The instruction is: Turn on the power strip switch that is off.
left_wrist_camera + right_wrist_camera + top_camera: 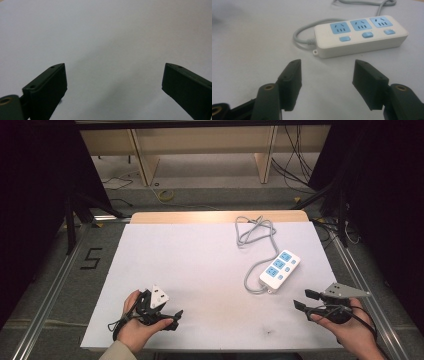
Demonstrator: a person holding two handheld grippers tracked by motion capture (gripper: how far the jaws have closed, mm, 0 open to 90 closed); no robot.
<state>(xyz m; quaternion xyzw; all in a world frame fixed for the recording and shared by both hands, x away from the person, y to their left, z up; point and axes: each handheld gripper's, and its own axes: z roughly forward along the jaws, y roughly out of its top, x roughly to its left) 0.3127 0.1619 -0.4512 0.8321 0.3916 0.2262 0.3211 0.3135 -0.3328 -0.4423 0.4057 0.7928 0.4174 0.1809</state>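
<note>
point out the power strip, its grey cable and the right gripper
power strip (361, 35), right gripper view, white top face beside the switches
grey cable (256, 231), high view, looped part
right gripper (303, 300), high view, midway between its open fingertips

power strip (280, 269): white, blue sockets, near table (190, 265) right edge | grey cord (256, 231): looped toward far edge

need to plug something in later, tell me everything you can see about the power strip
The power strip is a white, plastic-looking bar with three blue sockets in a row, each with its own blue button beside it. Nothing is plugged in. It lies flat on the white table, right of centre, set diagonally. Its grey cord leaves the near end and loops toward the far edge. The right tongs sit open, apart from it.
</note>
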